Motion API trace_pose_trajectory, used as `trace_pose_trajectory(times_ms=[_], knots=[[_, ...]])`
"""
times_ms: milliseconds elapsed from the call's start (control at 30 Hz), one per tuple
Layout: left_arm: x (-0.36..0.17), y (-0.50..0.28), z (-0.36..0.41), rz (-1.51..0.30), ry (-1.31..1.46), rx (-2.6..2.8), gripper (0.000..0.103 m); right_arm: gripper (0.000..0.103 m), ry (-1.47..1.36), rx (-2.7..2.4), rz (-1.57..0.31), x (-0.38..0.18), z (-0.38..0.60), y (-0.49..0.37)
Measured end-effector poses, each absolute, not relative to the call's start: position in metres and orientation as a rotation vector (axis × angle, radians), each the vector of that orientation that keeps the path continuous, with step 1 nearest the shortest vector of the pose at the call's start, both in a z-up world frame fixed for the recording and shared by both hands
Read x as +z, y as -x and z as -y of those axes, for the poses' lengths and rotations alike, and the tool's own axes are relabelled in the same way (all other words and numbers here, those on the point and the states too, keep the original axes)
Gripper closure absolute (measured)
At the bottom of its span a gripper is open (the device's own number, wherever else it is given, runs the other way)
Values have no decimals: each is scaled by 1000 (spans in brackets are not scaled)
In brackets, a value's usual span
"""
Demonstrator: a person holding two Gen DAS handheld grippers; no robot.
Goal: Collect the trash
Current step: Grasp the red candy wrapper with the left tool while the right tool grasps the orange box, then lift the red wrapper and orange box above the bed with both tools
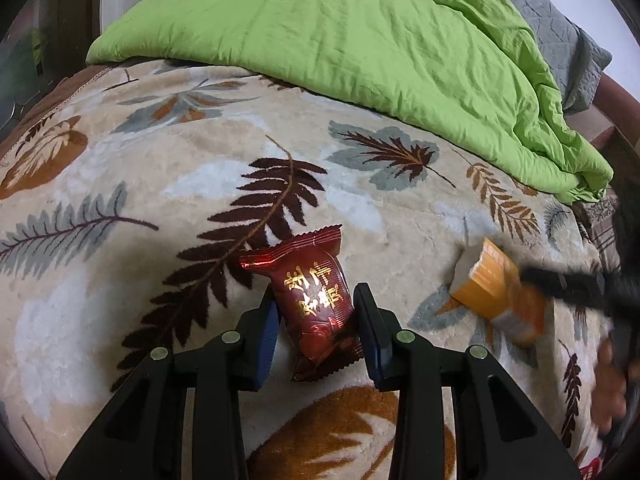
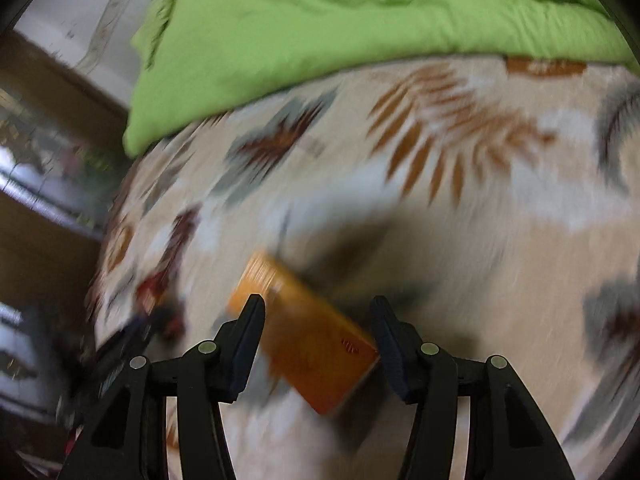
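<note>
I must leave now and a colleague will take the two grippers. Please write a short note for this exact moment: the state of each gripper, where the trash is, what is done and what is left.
Left gripper: open, fingers on both sides of the dark red snack wrapper, which lies on the leaf-pattern blanket. Not yet closed on it.
Right gripper: open around the orange box; the right view is blurred, so contact is unclear. In the left view the box is right of the wrapper.
Done: both grippers lined up on their items.
Left: close on both, lift, carry them to the trash. No bin is visible in either view.
</note>
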State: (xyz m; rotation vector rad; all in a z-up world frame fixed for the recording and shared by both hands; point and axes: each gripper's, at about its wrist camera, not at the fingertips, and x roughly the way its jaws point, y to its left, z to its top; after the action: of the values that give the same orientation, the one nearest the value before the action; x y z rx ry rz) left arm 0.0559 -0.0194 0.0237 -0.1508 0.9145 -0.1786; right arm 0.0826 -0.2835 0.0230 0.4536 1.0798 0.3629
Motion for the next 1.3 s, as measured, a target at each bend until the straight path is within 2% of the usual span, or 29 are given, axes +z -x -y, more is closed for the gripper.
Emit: trace_pose_trajectory(times_ms=[133,233,367,400,433,500,767,933,1300], knots=[[23,-55,19,-916,150,-172,68,42,-413,421,-1087,24,260,-55],[22,-54,18,-917,149,-166,68,36,-279,398,-1064,30,240,-53],[22,-53,17,-916,144,-166,68,36,-156,343,-1063,26,218,-58],[22,-53,17,-917,143,-167,68,39,-113,326,-1065,24,210,-58],[23,-53,17,-915,140,-167,68,52,-64,301,-1060,23,203,-55],[25,-51,16,-907,133,-166,68,52,-20,264,-1048,23,198,-47],[48,-26,13,-836,109,-180,68,52,-105,113,-900,64,196,19],[67,17,10,-793,73,-218,68,52,-152,76,-809,88,191,70],[94,121,6,-695,-23,-274,68,52,-164,60,-742,88,180,140]])
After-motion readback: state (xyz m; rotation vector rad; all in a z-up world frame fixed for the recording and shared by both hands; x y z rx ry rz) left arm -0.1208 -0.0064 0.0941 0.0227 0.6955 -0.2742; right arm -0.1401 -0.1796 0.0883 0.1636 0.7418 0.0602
